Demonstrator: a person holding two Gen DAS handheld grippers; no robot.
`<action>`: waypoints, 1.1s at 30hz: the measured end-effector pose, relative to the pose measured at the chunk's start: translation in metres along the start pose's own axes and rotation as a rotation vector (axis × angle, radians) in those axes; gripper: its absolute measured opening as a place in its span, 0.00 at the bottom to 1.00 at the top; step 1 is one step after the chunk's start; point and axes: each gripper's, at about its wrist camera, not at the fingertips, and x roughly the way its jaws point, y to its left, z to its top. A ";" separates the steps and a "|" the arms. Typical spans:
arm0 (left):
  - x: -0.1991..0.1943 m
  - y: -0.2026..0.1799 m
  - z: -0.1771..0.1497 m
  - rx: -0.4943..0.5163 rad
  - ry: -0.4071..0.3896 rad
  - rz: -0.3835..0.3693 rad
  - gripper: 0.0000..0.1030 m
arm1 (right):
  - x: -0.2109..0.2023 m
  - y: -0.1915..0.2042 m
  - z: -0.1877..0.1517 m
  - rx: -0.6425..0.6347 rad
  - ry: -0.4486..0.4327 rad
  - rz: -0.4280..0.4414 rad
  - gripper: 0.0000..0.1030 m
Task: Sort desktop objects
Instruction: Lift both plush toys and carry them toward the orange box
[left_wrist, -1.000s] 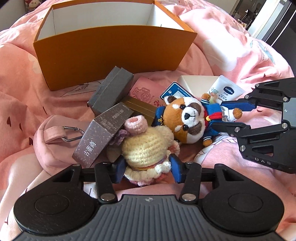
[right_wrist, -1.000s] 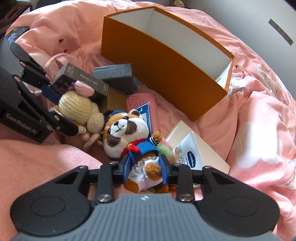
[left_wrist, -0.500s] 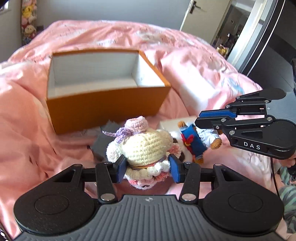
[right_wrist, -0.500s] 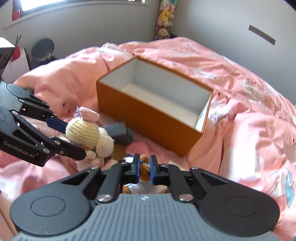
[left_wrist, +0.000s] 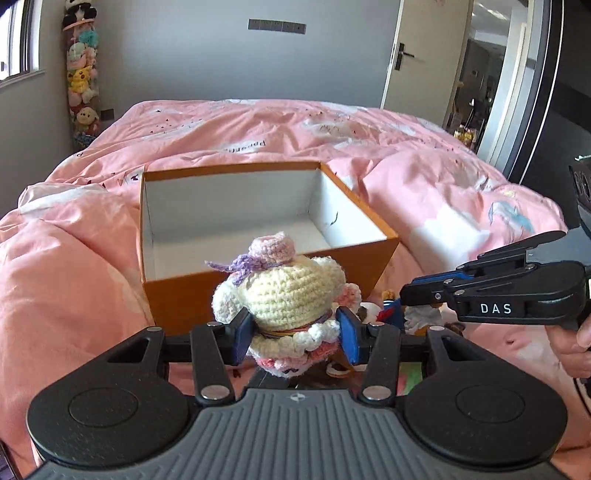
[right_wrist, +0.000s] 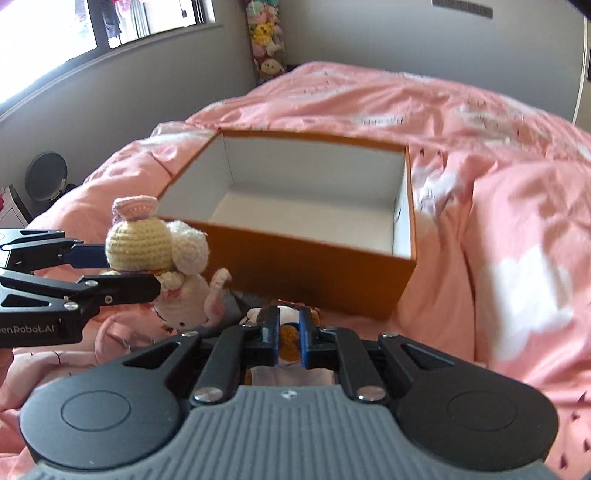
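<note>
Left black two-finger gripper (left_wrist: 295, 332) clamped by its blue pads on a cream crocheted yarn doll with a pink cap and lilac bow (left_wrist: 284, 291), pads pressed into the doll's lower body on either side; doll lifted clear of the pink printed duvet (left_wrist: 66, 266), upright, head toward the box; seen from the right wrist, same doll (right_wrist: 147, 243) hanging at the left, in front of the box's near left corner and apart from its wall.

Right black two-finger gripper (right_wrist: 288, 341) narrowed to a slim gap, pinching a small plush animal in brown, white and blue (right_wrist: 290, 338); only a sliver of brown and white showing between the blue pads, the rest hidden under the gripper body; from the left wrist, same gripper (left_wrist: 410, 295) coming in from the right edge, fingers close together, plush toy (left_wrist: 391, 310) dangling below its tip, just off the box's near right corner; part of a hand (left_wrist: 576, 347) on its grip at the frame's edge.

Open orange cardboard box with white inside (left_wrist: 177, 295) resting on the duvet past both toys, nothing visible in it; dark grey flat item (right_wrist: 232, 302) partly seen on the duvet against the box's near wall.
</note>
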 end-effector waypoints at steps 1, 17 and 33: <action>0.000 -0.001 -0.006 0.018 0.001 0.004 0.54 | 0.004 -0.004 -0.007 0.026 0.033 0.014 0.12; 0.002 -0.019 -0.044 0.116 0.309 -0.115 0.61 | -0.008 0.013 -0.027 -0.049 0.103 0.075 0.37; 0.012 0.006 -0.002 -0.110 0.411 -0.252 0.67 | 0.003 -0.001 -0.032 0.035 0.172 0.073 0.45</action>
